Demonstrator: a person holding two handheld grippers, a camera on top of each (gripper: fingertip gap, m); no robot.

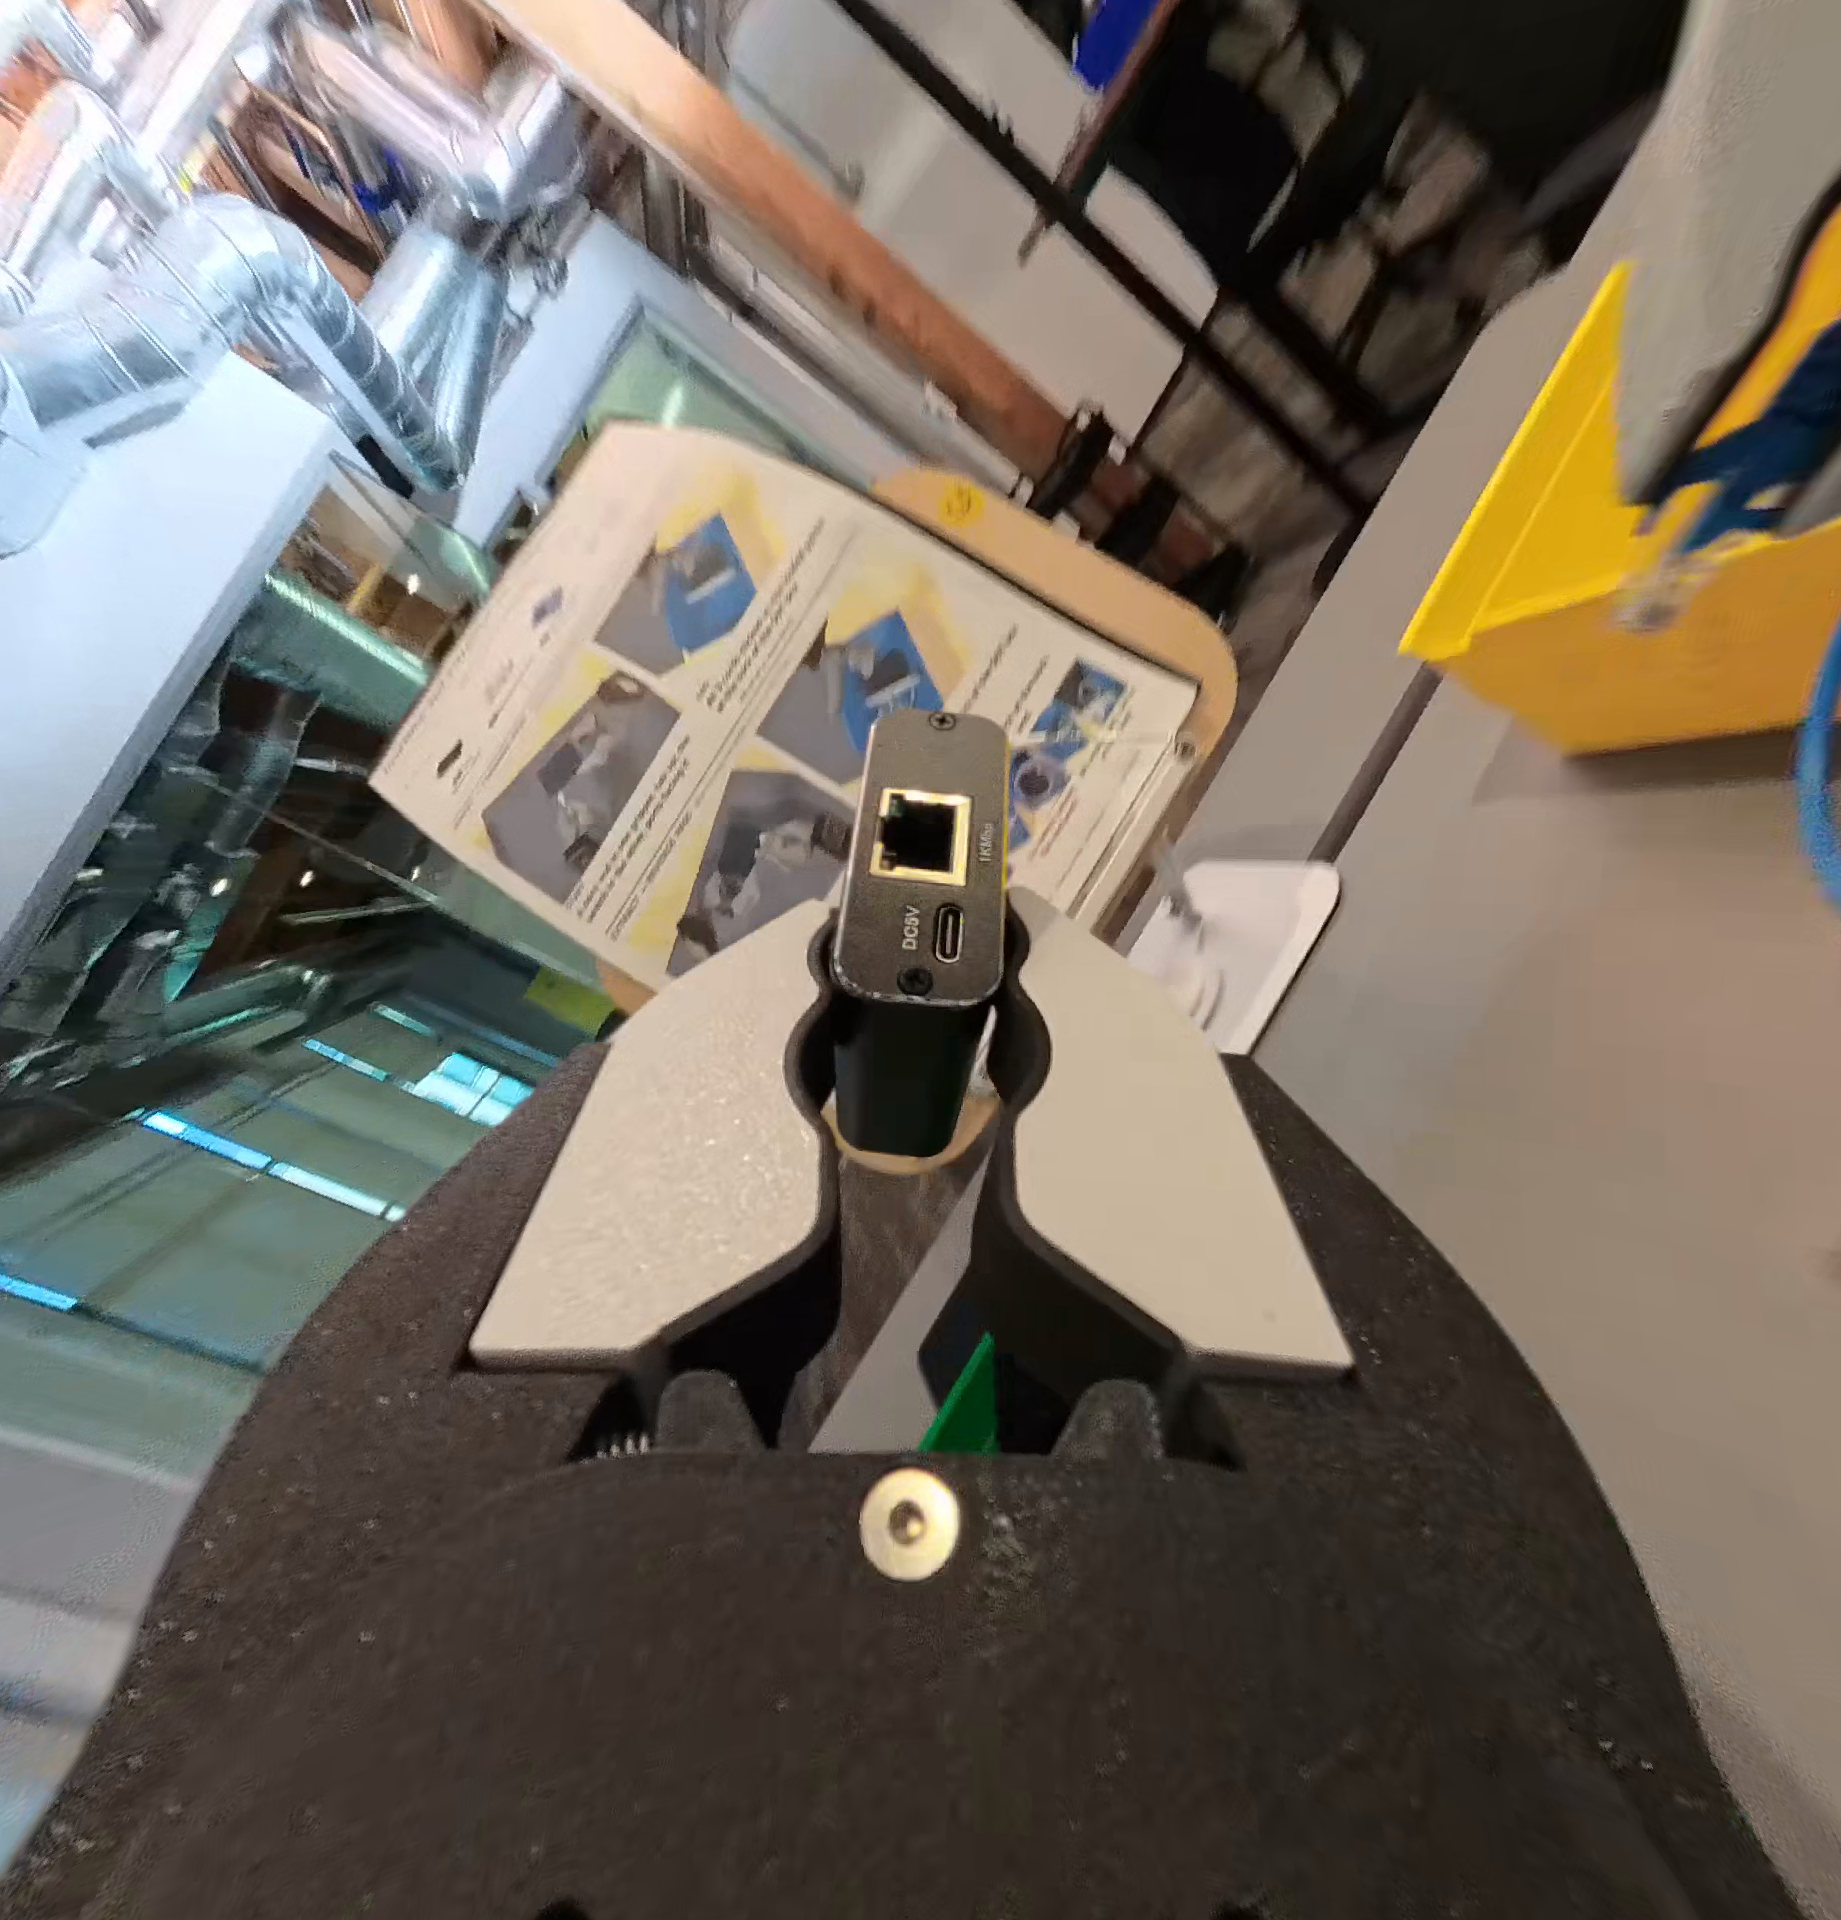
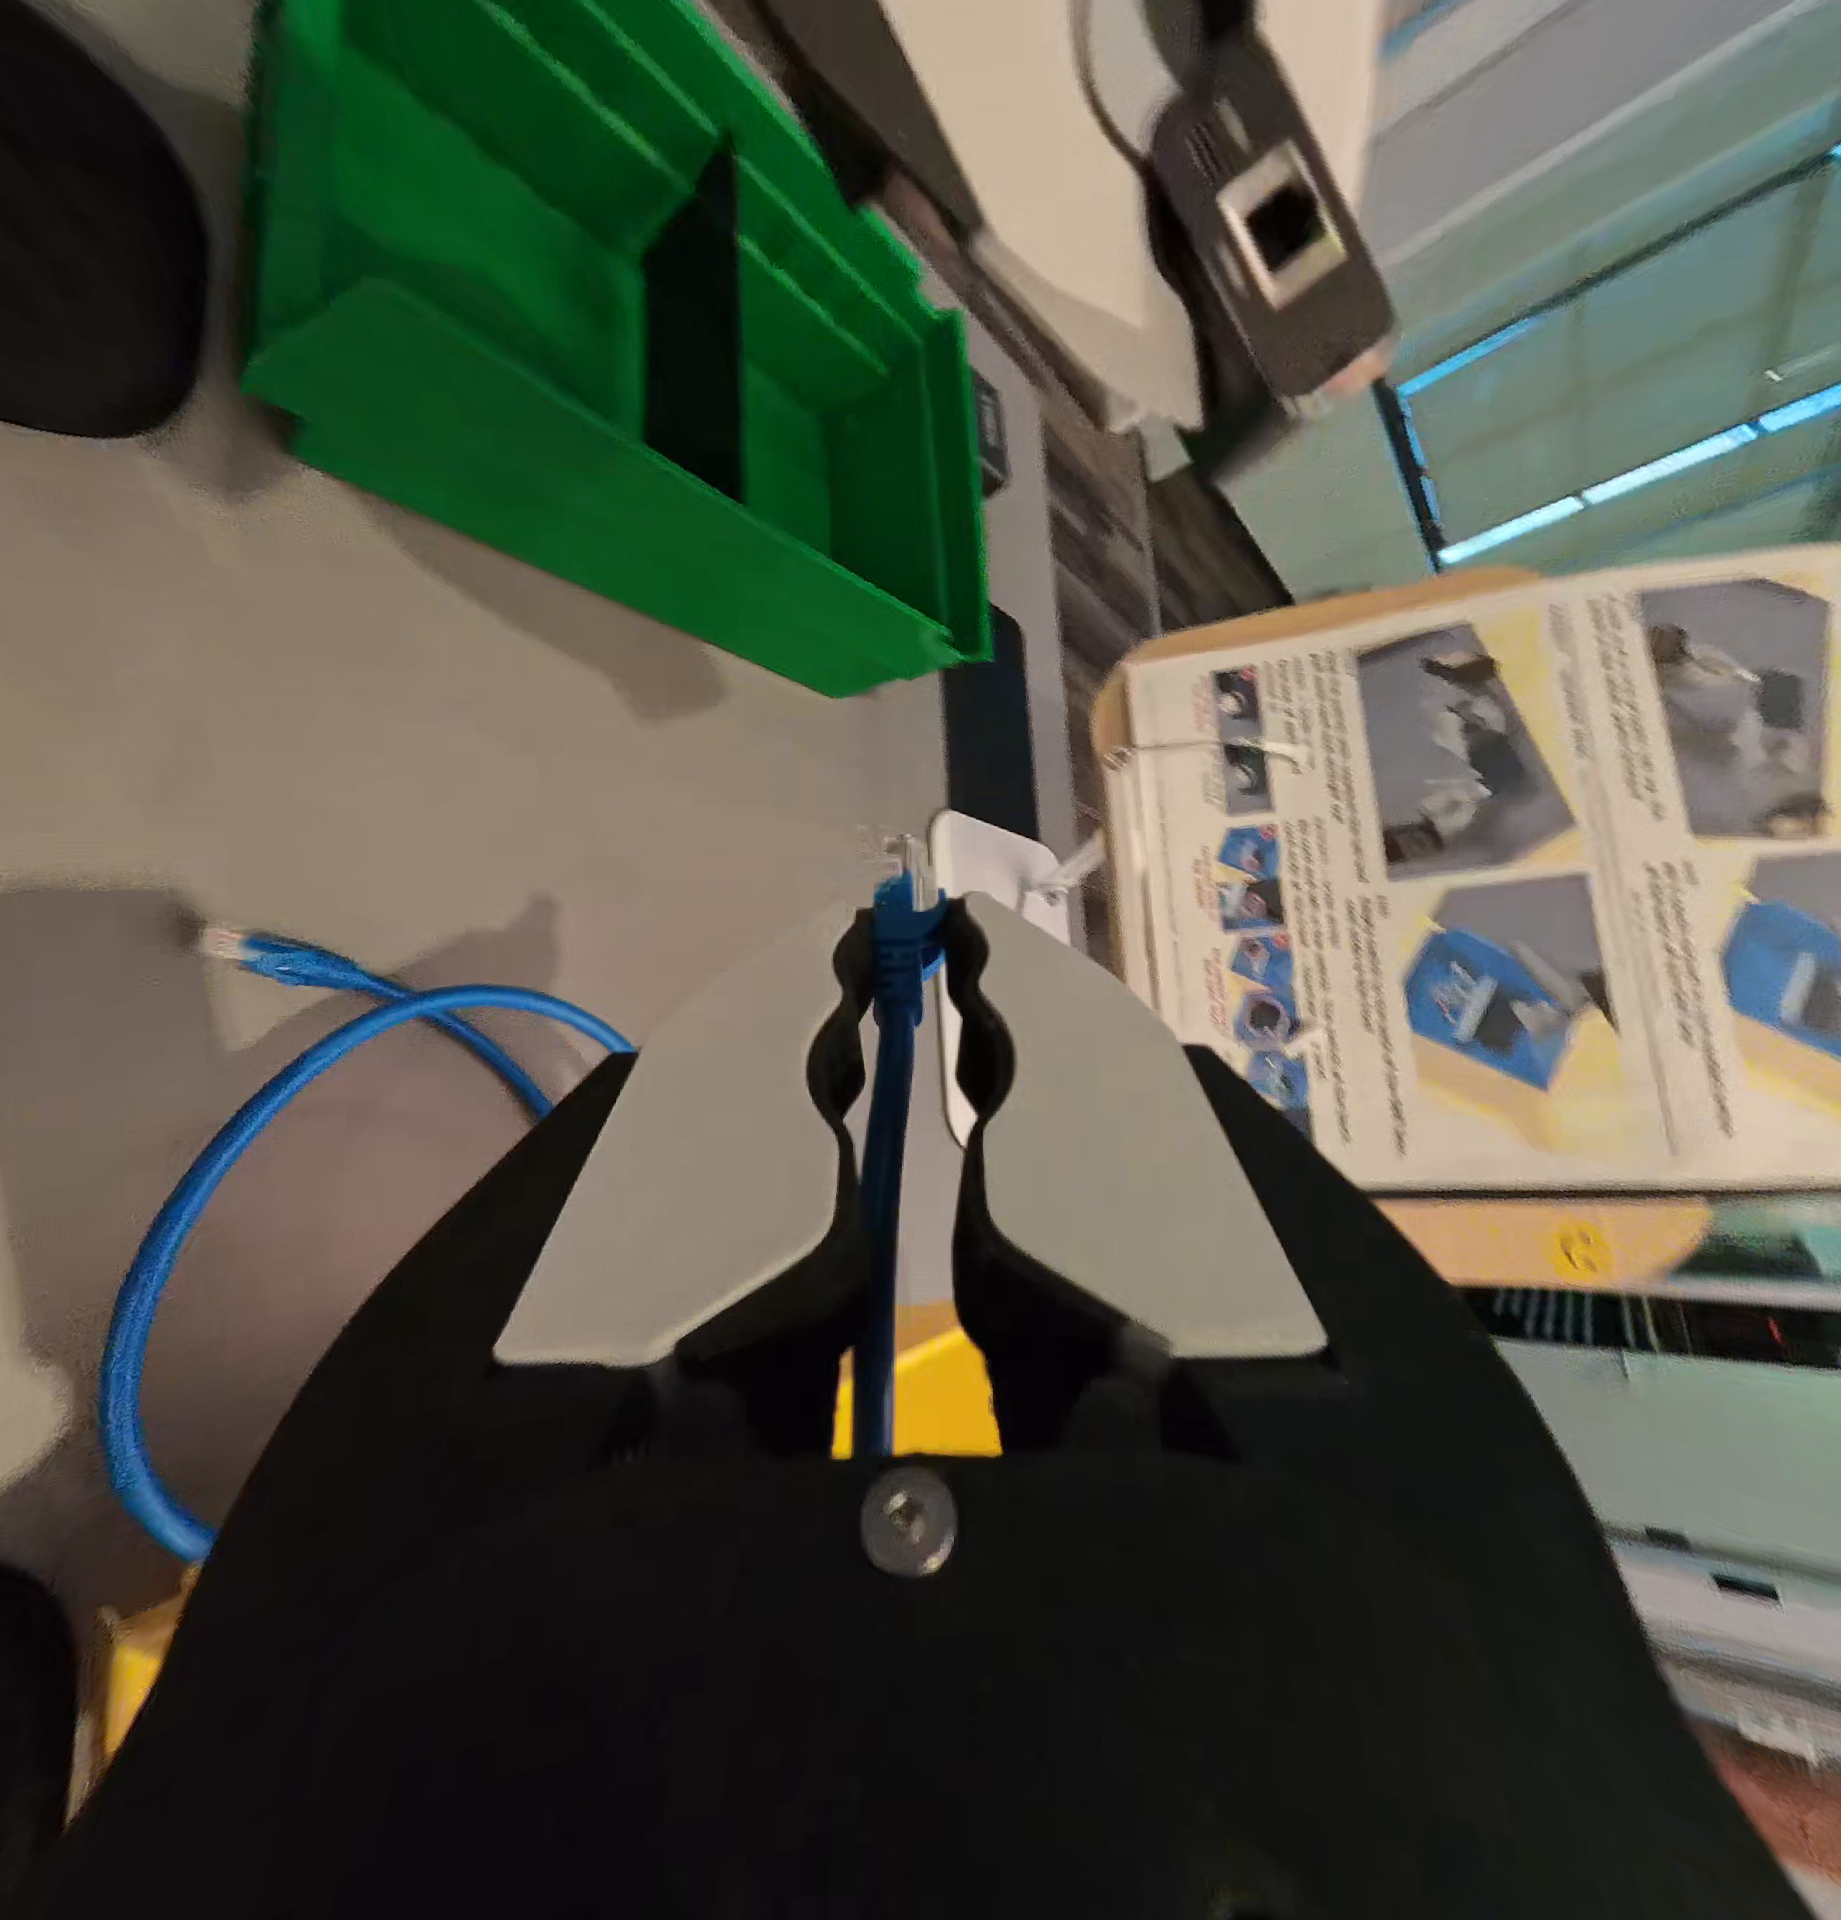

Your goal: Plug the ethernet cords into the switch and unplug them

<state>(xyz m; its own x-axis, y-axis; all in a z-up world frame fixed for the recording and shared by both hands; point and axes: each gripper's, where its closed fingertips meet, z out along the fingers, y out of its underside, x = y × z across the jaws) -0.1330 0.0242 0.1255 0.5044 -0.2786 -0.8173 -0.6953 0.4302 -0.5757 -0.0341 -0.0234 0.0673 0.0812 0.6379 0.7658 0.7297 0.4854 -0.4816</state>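
Left wrist view: left gripper (image 1: 921,961) clamps the black switch (image 1: 921,883), ports facing out (background blurred). Right wrist view: right gripper (image 2: 911,935) pinches the blue ethernet cord (image 2: 895,1091) behind its plug, above the grey table (image 2: 428,779)

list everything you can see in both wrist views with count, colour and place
switch: 1, black, clamped in left gripper, port empty
ethernet cord: 1, blue, one plug in right gripper, other plug lying on table
green bin: 1, on table
yellow bin: 1, on table
instruction sheet: 1, white and yellow, on a tan board
table: 1, grey
left gripper: 1, grey fingers, black body
right gripper: 1, same colours
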